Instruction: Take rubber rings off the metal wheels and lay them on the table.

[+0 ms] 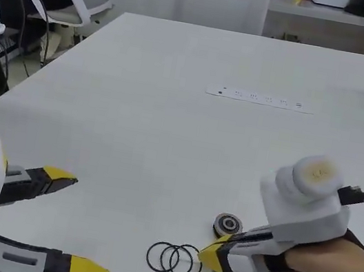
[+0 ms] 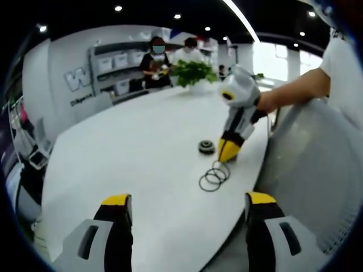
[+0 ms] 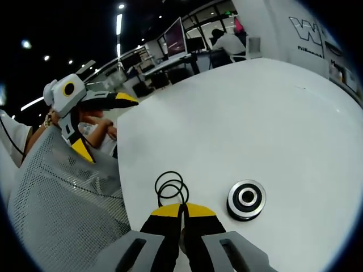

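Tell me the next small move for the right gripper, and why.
Probably open the right gripper a little and lift away. Its jaws stand shut, tips down at the edge of the rings lying flat on the table, so the nearest ring may be pinched; I cannot tell. The wheel sits beside them.

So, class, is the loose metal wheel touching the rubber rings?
Apart: the right gripper view shows bare table between the loose metal wheel and the rubber rings.
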Tool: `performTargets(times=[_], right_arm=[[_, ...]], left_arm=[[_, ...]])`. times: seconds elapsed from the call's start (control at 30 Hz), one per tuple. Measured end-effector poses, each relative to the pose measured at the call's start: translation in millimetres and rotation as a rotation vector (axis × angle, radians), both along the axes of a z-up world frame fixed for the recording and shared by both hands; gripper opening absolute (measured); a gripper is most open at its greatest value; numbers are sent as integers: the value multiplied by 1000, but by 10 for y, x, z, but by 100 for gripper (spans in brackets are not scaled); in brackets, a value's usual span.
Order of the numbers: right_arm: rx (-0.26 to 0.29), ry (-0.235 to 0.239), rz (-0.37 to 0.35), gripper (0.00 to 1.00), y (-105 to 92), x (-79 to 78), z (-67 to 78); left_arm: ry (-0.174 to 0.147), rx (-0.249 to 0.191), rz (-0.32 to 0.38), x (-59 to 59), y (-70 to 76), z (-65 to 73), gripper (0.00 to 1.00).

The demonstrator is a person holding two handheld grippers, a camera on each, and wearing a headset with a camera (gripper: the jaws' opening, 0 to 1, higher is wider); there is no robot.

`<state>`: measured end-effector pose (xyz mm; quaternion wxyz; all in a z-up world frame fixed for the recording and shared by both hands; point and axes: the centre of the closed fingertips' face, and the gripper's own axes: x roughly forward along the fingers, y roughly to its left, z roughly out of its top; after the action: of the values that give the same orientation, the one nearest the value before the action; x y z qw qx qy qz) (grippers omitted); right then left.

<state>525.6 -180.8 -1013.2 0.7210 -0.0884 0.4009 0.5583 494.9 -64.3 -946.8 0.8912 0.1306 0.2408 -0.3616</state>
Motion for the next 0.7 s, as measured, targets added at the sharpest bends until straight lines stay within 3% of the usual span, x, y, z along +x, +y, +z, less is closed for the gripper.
performTargets(times=[0.43, 0.7], right_arm=[[-38, -93, 33, 0, 46, 53, -55], [-42, -112, 42, 0, 62, 58, -74]], left_arm=[[-7, 8, -5, 3, -13, 25, 82], [-9, 24, -15, 1, -22, 26, 82]])
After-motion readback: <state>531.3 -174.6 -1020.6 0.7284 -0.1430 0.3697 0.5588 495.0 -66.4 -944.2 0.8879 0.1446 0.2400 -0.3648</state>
